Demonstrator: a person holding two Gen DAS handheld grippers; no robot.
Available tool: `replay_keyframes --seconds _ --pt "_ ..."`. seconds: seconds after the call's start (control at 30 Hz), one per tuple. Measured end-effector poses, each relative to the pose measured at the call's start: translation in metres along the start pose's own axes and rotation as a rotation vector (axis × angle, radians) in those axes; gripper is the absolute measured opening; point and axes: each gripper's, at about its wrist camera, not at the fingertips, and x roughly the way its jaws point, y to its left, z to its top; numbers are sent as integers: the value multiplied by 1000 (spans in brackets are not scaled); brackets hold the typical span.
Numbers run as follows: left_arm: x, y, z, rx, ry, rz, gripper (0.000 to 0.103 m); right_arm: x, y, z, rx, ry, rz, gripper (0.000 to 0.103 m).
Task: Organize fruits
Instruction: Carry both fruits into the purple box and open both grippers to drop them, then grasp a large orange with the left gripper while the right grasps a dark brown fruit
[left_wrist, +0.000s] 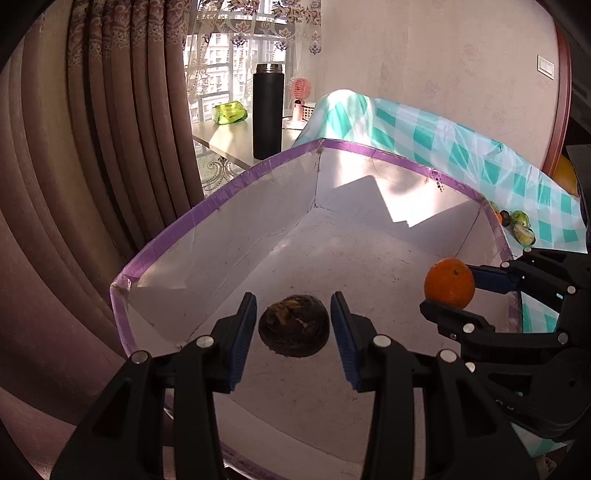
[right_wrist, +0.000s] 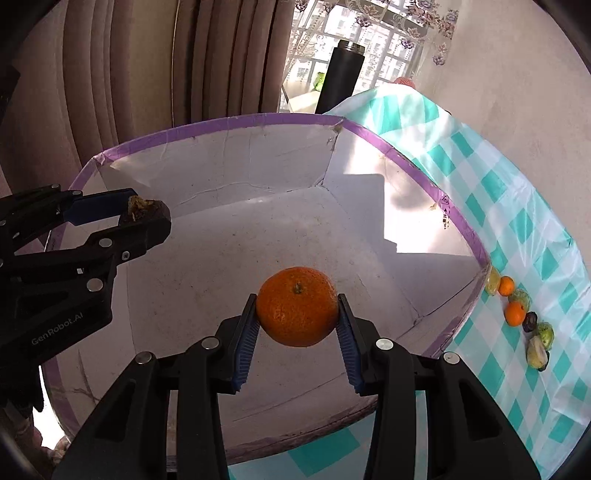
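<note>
A white cardboard box (left_wrist: 229, 184) with purple taped rim lies below both grippers; it also shows in the right wrist view (right_wrist: 280, 119). My left gripper (left_wrist: 293, 325) has its jaws spread wider than a dark brown fruit (left_wrist: 293, 325), which sits between them without touching the pads. In the right wrist view the left gripper (right_wrist: 144, 216) has that dark fruit (right_wrist: 142, 206) at its tips, above the box. My right gripper (right_wrist: 297, 321) is shut on an orange (right_wrist: 297, 306) over the box floor; the orange also shows in the left wrist view (left_wrist: 448, 282).
A row of small fruits (right_wrist: 517, 310), orange, green and dark, lies on the teal checked tablecloth (right_wrist: 535, 229) right of the box. A black flask (left_wrist: 267, 110), a pink fan (left_wrist: 300, 94) and a green packet (left_wrist: 229, 112) stand behind. Curtains (left_wrist: 92, 147) hang at left.
</note>
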Motion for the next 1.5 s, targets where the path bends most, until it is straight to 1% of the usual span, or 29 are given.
replay_keyframes --seconds 0.07,0.1,0.13,0.17,0.3,0.43,0.6,0.67,0.7,0.8,0.83,0.93,0.97,1.03,1.1,1.17,1.2,1.23,1.27,1.3,1.4,1.47,1.5 --pt "6 2 2 2 20 13 58 7 4 -1 -39 34 -37 42" --pt "8 4 2 1 30 23 62 8 7 -2 -56 39 -59 45" --pt "11 5 3 -7 41 39 72 9 7 -2 -60 45 -69 59" --pt "14 7 3 -14 53 46 74 9 7 -3 -59 48 -68 70" --pt "18 2 7 6 65 67 74 8 8 -6 -46 70 -91 75" --pt "30 0 15 29 67 85 74 7 5 -8 5 72 -93 79" --pt "41 0 26 23 58 104 69 10 2 -4 59 31 -76 82" --pt "44 -2 30 23 51 109 69 15 -1 -2 83 -7 -67 85" --pt "46 -2 31 22 48 116 69 14 -2 -1 95 -39 -65 85" --pt "51 -2 37 23 31 135 69 14 -8 1 137 -88 -63 85" --pt "51 -3 38 27 30 141 71 12 -10 1 149 -97 -57 85" --pt "42 -6 36 38 15 198 97 2 -16 -1 163 -134 -32 86" --pt "37 -7 35 44 6 204 99 -4 -19 -3 163 -155 -28 86" --pt "28 -11 33 56 -7 240 100 -18 -26 -8 179 -211 -13 86" --pt "15 -18 33 70 -48 282 101 -36 -39 -18 221 -296 17 86" --pt "-8 -32 35 81 -143 336 101 -55 -55 -34 270 -397 38 86" --pt "-21 -40 36 85 -199 343 101 -64 -63 -44 297 -448 31 86" --pt "-36 -50 37 94 -259 331 101 -70 -71 -54 321 -491 16 86" --pt "-49 -61 37 105 -309 303 101 -75 -79 -63 341 -517 -7 86" --pt "-61 -73 37 117 -354 263 101 -77 -87 -71 363 -515 -41 86" --pt "-86 -112 34 163 -442 97 101 -68 -119 -91 442 -408 -128 86" --pt "-87 -145 33 219 -465 -10 101 -61 -146 -109 522 -357 -177 86" --pt "-84 -162 32 253 -461 -60 101 -60 -160 -120 571 -339 -203 86"
